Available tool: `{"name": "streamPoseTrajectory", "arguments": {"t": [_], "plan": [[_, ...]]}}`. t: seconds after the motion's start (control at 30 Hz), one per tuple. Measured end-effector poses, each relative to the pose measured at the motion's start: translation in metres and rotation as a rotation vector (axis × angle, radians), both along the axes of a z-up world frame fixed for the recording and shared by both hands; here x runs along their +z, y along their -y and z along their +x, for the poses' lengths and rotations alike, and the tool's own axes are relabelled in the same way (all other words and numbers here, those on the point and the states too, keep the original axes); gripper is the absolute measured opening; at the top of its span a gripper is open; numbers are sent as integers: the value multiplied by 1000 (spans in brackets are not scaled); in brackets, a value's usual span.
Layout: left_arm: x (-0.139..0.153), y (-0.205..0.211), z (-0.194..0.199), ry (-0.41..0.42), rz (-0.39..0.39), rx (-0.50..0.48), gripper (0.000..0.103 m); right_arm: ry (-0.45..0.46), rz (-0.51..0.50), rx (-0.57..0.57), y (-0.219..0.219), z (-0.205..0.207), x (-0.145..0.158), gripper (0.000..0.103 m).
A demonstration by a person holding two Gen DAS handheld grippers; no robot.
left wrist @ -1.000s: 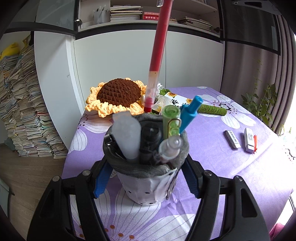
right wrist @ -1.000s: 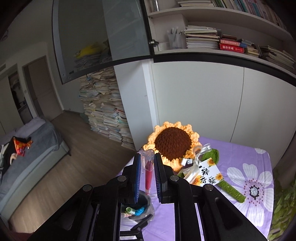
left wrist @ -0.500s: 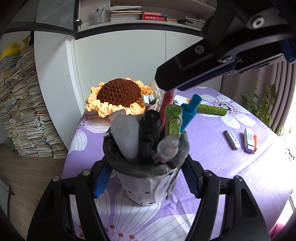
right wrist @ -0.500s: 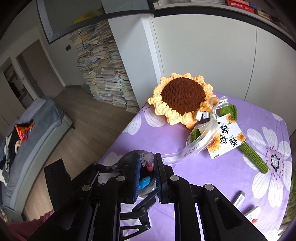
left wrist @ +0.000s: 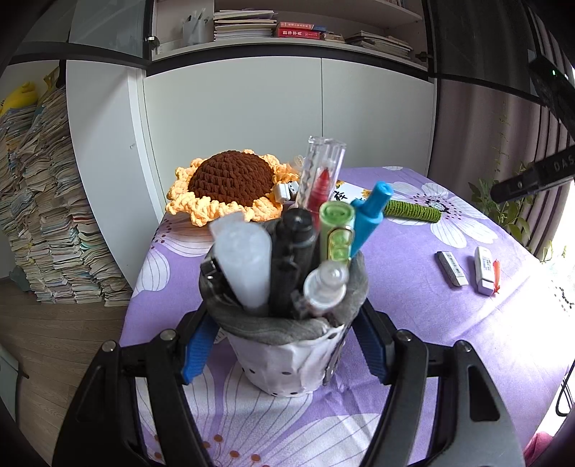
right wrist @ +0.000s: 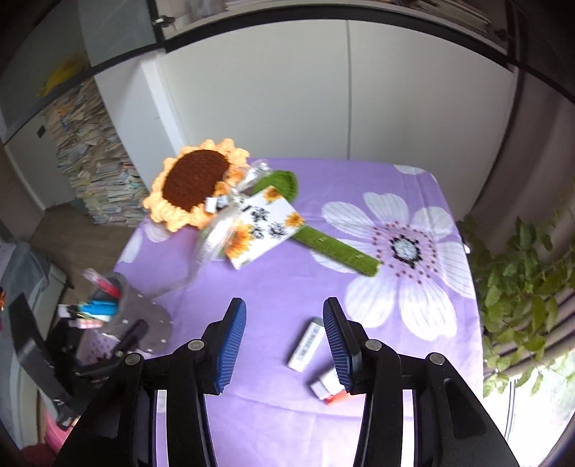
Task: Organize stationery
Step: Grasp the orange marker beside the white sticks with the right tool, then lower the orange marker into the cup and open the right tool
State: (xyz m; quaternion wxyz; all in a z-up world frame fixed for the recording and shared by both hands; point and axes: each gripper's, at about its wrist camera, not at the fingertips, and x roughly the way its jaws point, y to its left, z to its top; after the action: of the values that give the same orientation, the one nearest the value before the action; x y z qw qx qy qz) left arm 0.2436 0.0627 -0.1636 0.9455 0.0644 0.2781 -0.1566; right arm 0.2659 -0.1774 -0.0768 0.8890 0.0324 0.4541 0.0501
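Pen holder (left wrist: pixel 287 355): a white, dotted fabric pouch with a grey folded cuff, standing upright near the table's front left corner. Your left gripper (left wrist: pixel 284 345) has it clamped, one blue pad (left wrist: pixel 196 346) pressed to each side of the pouch.

Contents, all upright or leaning: red gel pen (left wrist: pixel 321 179) with a clear cap, the tallest item, at the back; green pen (left wrist: pixel 337 230) with a clip; blue pen (left wrist: pixel 370 212) tilted right; black marker (left wrist: pixel 294 251); a frosted translucent piece (left wrist: pixel 244 266) at the left; a clear-capped pen (left wrist: pixel 325 287) at the front.

Your right gripper (right wrist: pixel 284 341): jaws opening, nothing between the pads, which hover above the purple flowered tablecloth (right wrist: pixel 395 179), well right of the holder.

Loose stationery on the cloth: a white eraser (right wrist: pixel 305 345) lying just inside the right finger (right wrist: pixel 336 345); a second white eraser (right wrist: pixel 325 386) with an orange tip, partly hidden under that finger. The left camera shows both lying side by side at the table's right.

Further back: a crocheted sunflower (left wrist: pixel 230 179) lying flat, its green stem (right wrist: pixel 330 248) running toward the right, with a printed card (right wrist: pixel 262 226) and clear ribbon tied on.

Beyond the table: white cabinet doors (left wrist: pixel 233 107), shelves of books (left wrist: pixel 244 27), a tall stack of papers (left wrist: pixel 43 222) at the left, a leafy plant (right wrist: pixel 521 258) at the right.
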Motion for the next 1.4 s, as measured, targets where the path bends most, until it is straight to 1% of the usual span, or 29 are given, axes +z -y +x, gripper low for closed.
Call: {"name": "streamPoseTrajectory", "arguments": {"t": [0.07,0.2,0.27,0.33,0.5,0.57,0.67,0.73,0.77,0.83,0.87,0.9,0.93,1.1,1.2,1.3,1.4], "plan": [[0,0,0,0,0,0,69,-79,-8,-100,31,0,-22,45],[0,0,0,0,0,0,69,-217,99,-250,79,-8,-63,45],[0,0,0,0,1,0,69,-258,143,-281,89,-13,-77,45],[0,0,0,1,1,0,69,-281,162,-288,89,-16,-86,45],[1,-1,0,2,2,0,69,-300,203,-300,87,-10,-96,45],[1,-1,0,2,2,-1,69,-301,212,-307,86,-5,-98,45],[2,-2,-1,2,2,-1,69,-305,186,-288,76,6,-102,45],[2,-2,-1,3,3,-1,69,-295,136,-271,66,12,-101,45],[2,-2,0,3,3,-1,69,-291,110,-258,60,15,-100,43],[2,-2,0,3,4,-2,69,-289,56,-221,46,20,-100,32],[2,-2,0,4,4,-2,69,-287,35,-203,40,20,-99,22],[2,-2,-1,4,4,-3,69,-289,30,-186,36,19,-99,16],[2,-2,-1,4,4,-3,69,-291,30,-176,34,17,-99,15],[2,-2,-1,4,5,-3,69,-268,-16,-130,27,9,-97,15],[2,-1,-1,5,6,-4,69,-249,1,-120,27,-1,-90,15],[2,-1,-1,4,5,-4,69,-169,49,-118,30,-9,-65,15],[2,-1,-1,5,6,-4,69,-79,100,-69,19,-15,-33,15]]}}
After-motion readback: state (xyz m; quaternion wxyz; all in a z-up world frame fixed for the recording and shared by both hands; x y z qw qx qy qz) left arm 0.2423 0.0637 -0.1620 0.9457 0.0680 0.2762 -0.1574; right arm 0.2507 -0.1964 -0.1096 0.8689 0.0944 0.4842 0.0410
